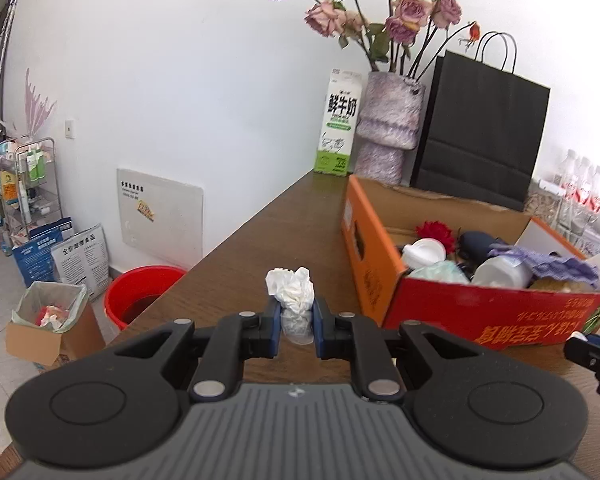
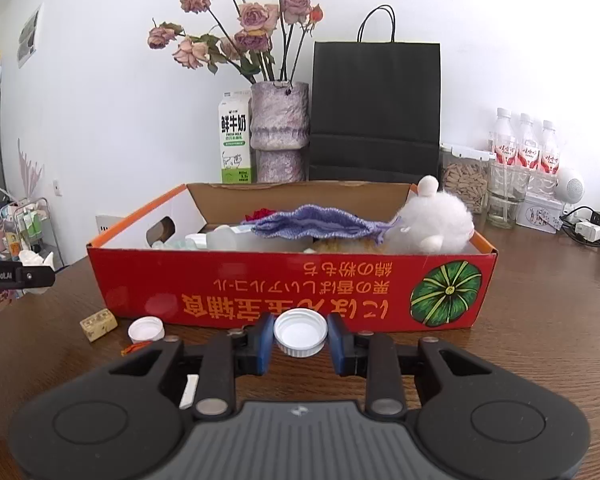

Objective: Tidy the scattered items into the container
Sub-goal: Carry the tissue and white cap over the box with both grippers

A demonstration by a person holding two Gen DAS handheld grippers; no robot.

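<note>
The left tool (image 1: 296, 326) is gripping a tissue (image 1: 292, 294) left of the box (image 1: 480, 316). The right tool (image 2: 300, 338) is sitting spread around a cap (image 2: 300, 332) on the desk (image 2: 540, 320), just before the box.

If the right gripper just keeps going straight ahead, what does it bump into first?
Probably the red front wall of the cardboard box, just beyond the white cap sitting between the jaws of the right gripper. Depth is uncertain, but nothing else shows in between.
</note>
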